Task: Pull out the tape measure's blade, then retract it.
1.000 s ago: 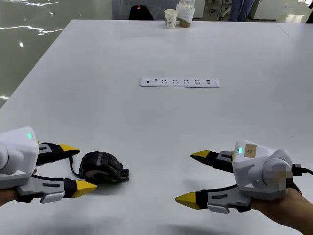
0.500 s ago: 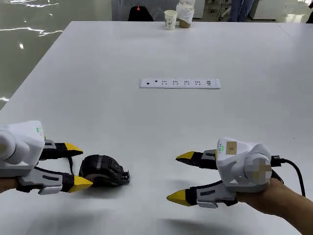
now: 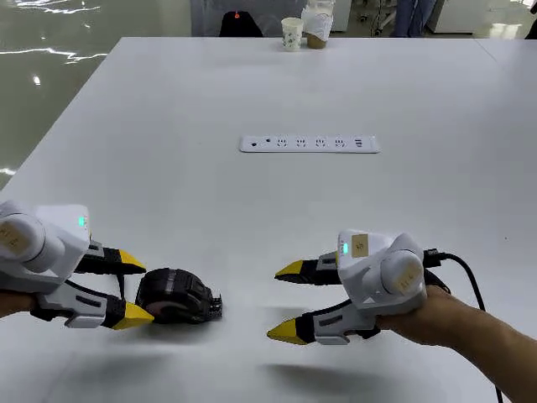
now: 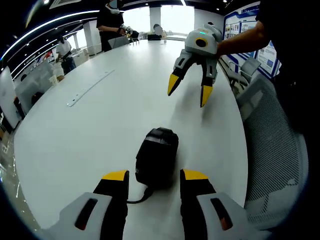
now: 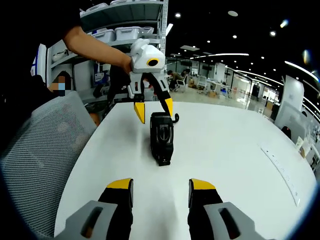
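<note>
Head view: black tape measure (image 3: 174, 294) on the white bench (image 3: 252, 201), near edge, left side. Around its rear end the left tool (image 3: 137, 289), jaws spread, one yellow tip each side of the case; can't tell whether touching. Opposite, the right tool (image 3: 284, 302), also spread, holding nothing, aimed at the tape from well apart. Small blade hook (image 3: 216, 300) on the end facing the right tool, blade reeled in by the look of it. Further up, a power strip (image 3: 309, 143), well out of the way. Left gripper view: rear of the case between the two tips, thin black cord (image 4: 142, 196) trailing back toward the tool; slim gaps visible on both sides, so apparently not clamped yet. Right gripper view: case end-on, hook end nearest, left tool straddling the far end. Handling guess: rigid shell, dense for its size, likely rubbery on the flanks, so decent friction and no crush worry. Best to clamp the left tool across the broad flanks, mid-body, clear of the cord and any lock button. For the hook, thin and small: pinch flat on the tab with the right tool, pull straight along the slot. Expect spring pull-back throughout; stiff while cupped, prone to kink if bent sideways. On return, feed back under grip rather than letting go, else snap-back and a skidding case on the smooth bench.
</note>
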{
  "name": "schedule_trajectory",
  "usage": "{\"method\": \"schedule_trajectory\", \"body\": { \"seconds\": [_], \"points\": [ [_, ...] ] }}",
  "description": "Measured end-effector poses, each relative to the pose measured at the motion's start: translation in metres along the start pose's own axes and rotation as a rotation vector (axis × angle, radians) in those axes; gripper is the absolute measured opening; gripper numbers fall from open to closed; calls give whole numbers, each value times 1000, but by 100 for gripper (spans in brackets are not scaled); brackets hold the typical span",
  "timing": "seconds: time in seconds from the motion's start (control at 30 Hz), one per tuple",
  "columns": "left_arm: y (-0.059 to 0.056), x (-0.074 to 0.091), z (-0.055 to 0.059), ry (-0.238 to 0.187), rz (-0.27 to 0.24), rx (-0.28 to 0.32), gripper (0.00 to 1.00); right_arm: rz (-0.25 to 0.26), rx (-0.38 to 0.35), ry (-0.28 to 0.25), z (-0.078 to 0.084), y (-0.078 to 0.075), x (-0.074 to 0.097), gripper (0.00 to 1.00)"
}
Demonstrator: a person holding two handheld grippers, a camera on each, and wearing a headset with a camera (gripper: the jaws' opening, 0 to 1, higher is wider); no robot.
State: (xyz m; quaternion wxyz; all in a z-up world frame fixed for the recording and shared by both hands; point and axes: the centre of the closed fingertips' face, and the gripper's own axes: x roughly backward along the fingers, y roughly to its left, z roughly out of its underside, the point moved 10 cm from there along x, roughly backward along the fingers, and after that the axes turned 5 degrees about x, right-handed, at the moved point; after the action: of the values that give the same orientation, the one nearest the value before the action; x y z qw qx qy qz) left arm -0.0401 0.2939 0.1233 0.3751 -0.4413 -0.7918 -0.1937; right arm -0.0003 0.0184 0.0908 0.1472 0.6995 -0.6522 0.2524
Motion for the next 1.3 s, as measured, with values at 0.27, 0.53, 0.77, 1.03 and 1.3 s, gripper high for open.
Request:
{"method": "schedule_trajectory", "body": {
  "seconds": [0.27,0.53,0.77,1.03,1.3],
  "points": [
    [7,-4,-2,38,38,-31,33,-37,20,8,-4,-9,-15,38],
    [12,-10,-6,86,88,-64,32,-75,44,25,-6,-14,-30,32],
    [12,-15,-8,111,115,-87,28,-100,46,32,-9,-17,-45,28],
    [11,-20,-6,127,132,-100,26,-129,57,56,-9,-18,-62,24],
    [12,-21,-5,119,139,-115,25,-139,49,68,-8,-21,-76,21]
  ]
}}
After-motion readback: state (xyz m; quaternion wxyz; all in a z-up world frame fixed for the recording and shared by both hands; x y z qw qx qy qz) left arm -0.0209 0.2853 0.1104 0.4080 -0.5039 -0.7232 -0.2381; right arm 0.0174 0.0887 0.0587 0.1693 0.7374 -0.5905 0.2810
